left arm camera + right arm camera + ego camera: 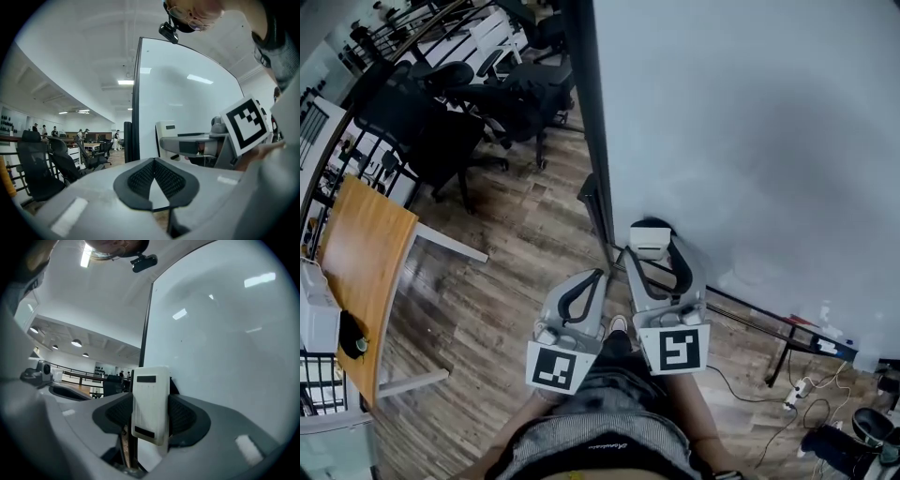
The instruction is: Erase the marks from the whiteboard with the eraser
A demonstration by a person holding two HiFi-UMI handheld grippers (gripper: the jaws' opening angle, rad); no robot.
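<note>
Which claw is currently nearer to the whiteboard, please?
Right. The right claw, shut on the eraser, is close to the whiteboard; the left claw, shut and empty, sits beside it, farther from the board.

Beneath you, a dark wood-plank floor (516,272). To your left, a wood-topped table (366,262) on white legs; beyond it, black office chairs (431,122). White ceiling (84,56) with lit strip lights (125,82). Cables (794,389) trail at your right.
</note>
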